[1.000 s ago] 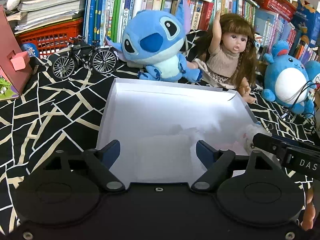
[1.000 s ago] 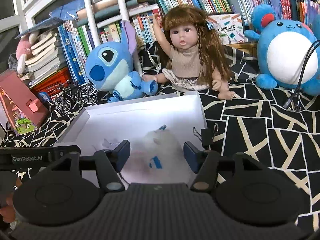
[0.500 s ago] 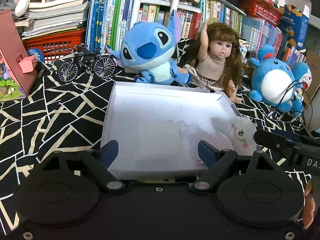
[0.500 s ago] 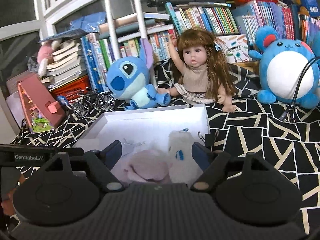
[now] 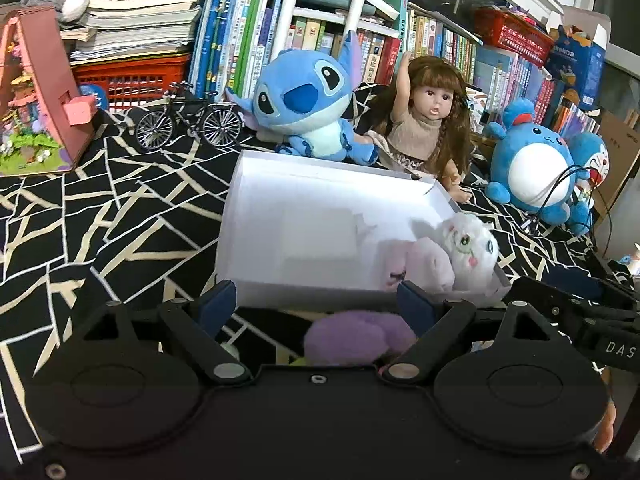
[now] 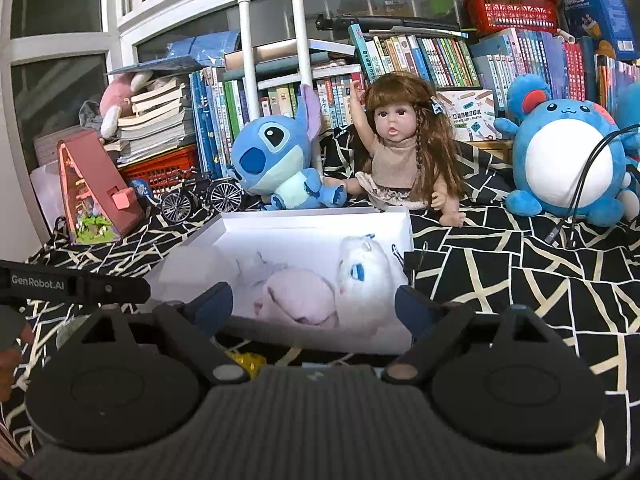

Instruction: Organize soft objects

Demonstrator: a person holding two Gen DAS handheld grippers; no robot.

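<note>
White box (image 6: 312, 218), centre of the frame on the patterned worktop (image 6: 500, 272): it holds a pink plush (image 6: 298, 294) and a white plush (image 6: 362, 276) side by side at its right end. Purple plush (image 5: 352, 336), lower centre of the left view, lies outside the box, just below the left tool (image 5: 316, 300), which is released and empty. It looks light, squashy and non-slip; pinch its bulk. Right tool (image 6: 314, 300): jaws opening, nothing between them.
</note>
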